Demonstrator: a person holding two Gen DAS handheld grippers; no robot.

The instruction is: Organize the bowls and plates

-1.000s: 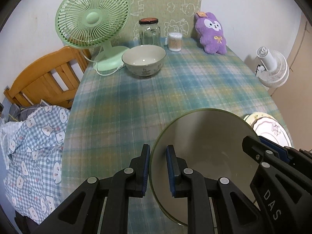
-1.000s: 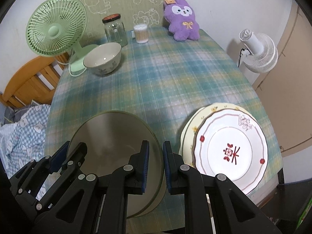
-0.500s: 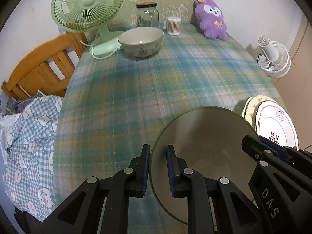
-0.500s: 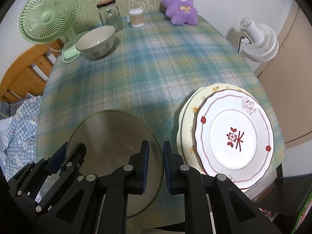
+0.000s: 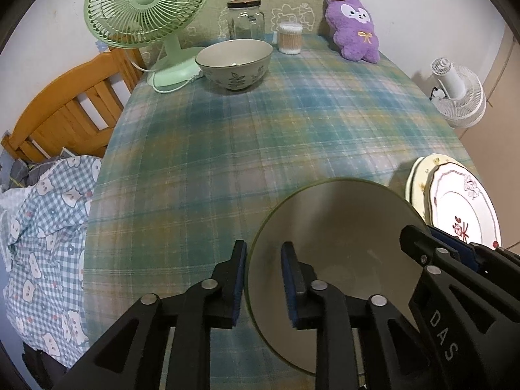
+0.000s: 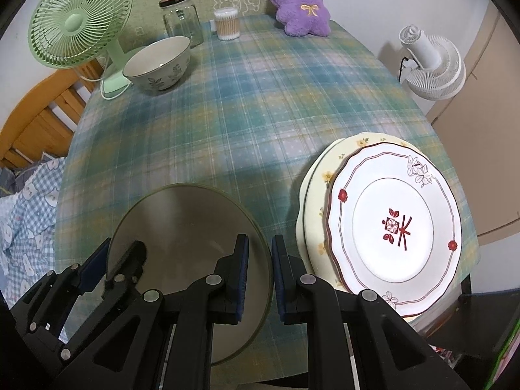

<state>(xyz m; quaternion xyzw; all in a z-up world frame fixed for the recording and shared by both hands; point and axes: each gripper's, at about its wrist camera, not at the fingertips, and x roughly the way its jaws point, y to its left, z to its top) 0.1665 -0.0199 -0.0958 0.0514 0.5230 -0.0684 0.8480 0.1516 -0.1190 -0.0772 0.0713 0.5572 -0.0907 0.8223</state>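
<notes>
Both grippers hold one big grey bowl (image 5: 338,260) near the front edge of the bench (image 5: 260,136). The left gripper (image 5: 262,281) has its jaws closed on the bowl's left rim, one pad outside and one inside. The right gripper (image 6: 260,276) has its jaws closed on the right rim in the same way. I cannot tell if the bowl sits on the cloth or hangs just above it.

The other bowl (image 5: 234,63), with leaves painted on it, stands far back by the green fan (image 5: 146,9). Two plates (image 6: 390,230) lie stacked just beside the grey bowl, on its right.

The step looks like carrying the grey bowl to join the leaf bowl. To do it well, move both grippers together at the same speed, so the bowl stays flat and does not twist. Keep both grips tight. Lift it high enough to clear the plates and the leaf bowl's rim, then set it down softly.
</notes>
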